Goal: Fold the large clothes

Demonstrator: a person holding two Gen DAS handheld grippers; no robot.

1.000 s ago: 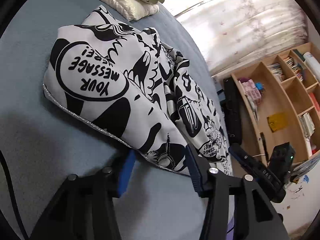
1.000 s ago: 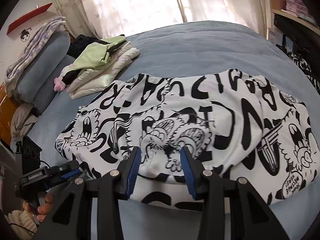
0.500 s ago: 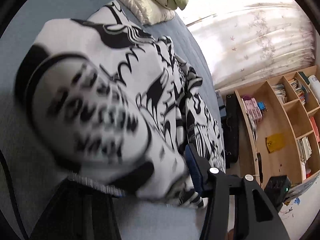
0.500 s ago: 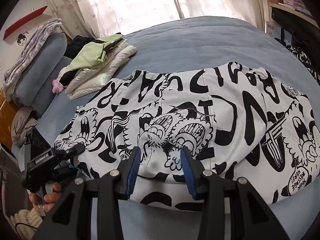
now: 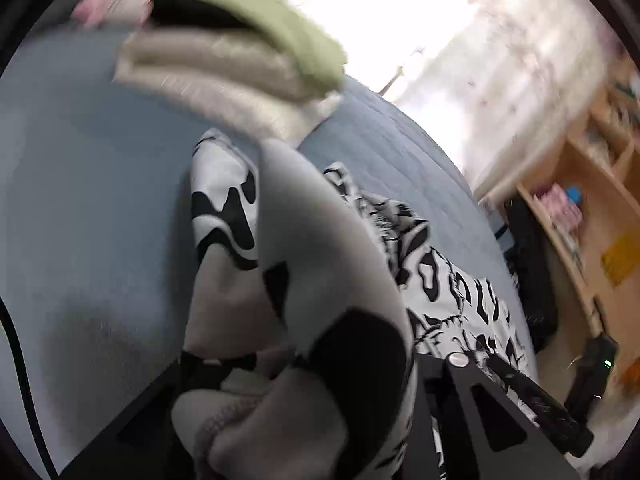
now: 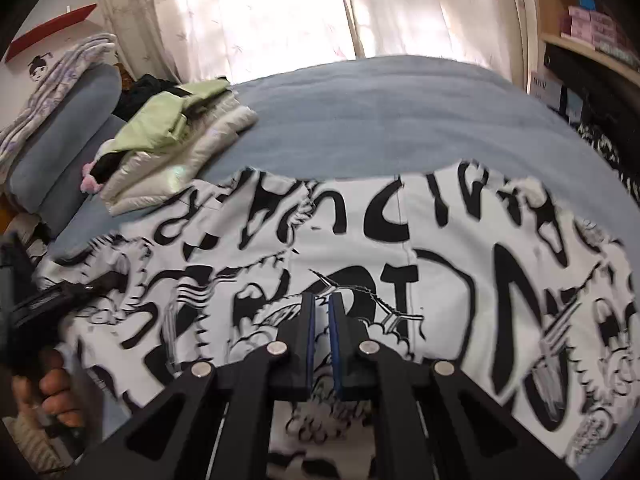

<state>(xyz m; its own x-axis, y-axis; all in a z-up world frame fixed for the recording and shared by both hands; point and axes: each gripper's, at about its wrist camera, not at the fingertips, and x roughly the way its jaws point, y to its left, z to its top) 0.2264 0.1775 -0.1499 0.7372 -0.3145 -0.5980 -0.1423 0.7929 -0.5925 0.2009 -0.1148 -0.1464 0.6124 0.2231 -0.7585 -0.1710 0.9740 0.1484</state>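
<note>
1. Black-and-white printed garment (image 6: 400, 248): lying spread across the blue bed cover (image 6: 380, 112), its near edge toward the right wrist camera; in the left wrist view one end of it (image 5: 320, 280) is rising off the bed in a bunched fold, filling the middle of that picture.
2. Right gripper (image 6: 322, 308): pointing down at the near middle of the garment; its jaws are nearly together, blue pads facing across a narrow slit, with a thin pinch of the fabric running between them.
3. Left gripper (image 5: 304, 364): its jaws are closing, and the lifted fold is sitting between them and draping over them, hiding both fingertips; whether the pads are pressing on the cloth cannot be told. In the right wrist view it is showing at the left edge, over the garment's left end, with a hand (image 6: 48, 392) gripping its handle.
4. Folded pile of cream and green clothes (image 6: 168, 148): sitting on the bed beyond the garment's far left corner.
5. Curtain (image 6: 280, 12): hanging lit behind the bed.
6. Wooden shelf unit (image 5: 592, 208): standing beside the bed, blurred.
</note>
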